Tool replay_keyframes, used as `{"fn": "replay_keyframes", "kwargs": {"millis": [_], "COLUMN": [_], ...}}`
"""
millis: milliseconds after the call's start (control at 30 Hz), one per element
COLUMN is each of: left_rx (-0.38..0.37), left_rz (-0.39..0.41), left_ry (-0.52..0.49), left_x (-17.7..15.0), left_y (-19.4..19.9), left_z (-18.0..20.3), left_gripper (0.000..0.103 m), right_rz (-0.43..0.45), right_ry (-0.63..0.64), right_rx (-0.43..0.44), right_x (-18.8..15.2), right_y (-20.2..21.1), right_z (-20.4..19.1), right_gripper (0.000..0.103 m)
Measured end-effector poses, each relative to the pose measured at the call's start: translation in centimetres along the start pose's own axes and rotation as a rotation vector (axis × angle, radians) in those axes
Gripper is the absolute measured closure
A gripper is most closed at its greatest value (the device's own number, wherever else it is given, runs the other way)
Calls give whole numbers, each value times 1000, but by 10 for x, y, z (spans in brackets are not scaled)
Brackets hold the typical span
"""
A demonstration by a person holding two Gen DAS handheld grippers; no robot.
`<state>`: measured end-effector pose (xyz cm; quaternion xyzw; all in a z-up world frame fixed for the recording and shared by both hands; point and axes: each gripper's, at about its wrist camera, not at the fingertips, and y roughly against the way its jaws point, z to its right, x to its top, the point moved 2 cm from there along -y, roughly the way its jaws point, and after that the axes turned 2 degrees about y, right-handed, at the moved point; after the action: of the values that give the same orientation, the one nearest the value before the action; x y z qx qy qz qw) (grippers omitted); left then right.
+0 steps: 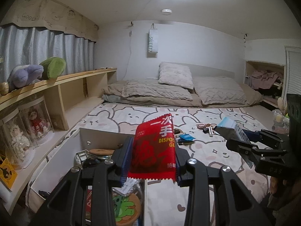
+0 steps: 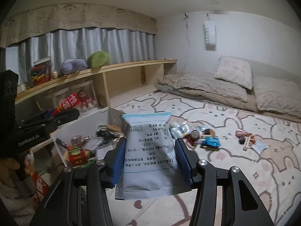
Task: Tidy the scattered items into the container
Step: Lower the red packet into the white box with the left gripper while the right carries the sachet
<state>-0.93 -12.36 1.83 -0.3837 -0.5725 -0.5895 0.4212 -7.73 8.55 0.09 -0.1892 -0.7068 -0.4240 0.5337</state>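
Observation:
My left gripper (image 1: 153,158) is shut on a red glove packet (image 1: 156,146) and holds it upright over the right edge of the white box (image 1: 105,136). The box holds several small items. To the right, my right gripper (image 1: 242,141) grips a pale blue pouch (image 1: 232,128). In the right wrist view, that right gripper (image 2: 152,160) is shut on the pale blue pouch (image 2: 150,150) above the bunny-print sheet, just right of the white box (image 2: 86,125). At far left are the left gripper (image 2: 56,117) and the red packet (image 2: 68,102). Scattered packets (image 2: 208,141) lie on the bed.
More small items (image 2: 248,139) lie further right on the sheet (image 2: 244,179). A wooden shelf (image 1: 62,79) with plush toys and cased dolls runs along the left. Pillows and a quilt (image 1: 175,88) fill the far end. A hand (image 2: 7,169) holds the left tool.

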Motion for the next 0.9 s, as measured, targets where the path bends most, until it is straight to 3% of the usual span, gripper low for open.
{"fn": "replay_keyframes", "kwargs": {"millis": [900], "left_rx": [107], "left_rz": [12], "left_ry": [50], "left_x": [-9], "left_y": [17], "left_z": [-95], "left_gripper": [66], "right_rz": [-49], "right_ry": [25], "right_rx": [161], "right_x": [17], "right_y": [-54], "right_z": [-66], "right_gripper": [50]}}
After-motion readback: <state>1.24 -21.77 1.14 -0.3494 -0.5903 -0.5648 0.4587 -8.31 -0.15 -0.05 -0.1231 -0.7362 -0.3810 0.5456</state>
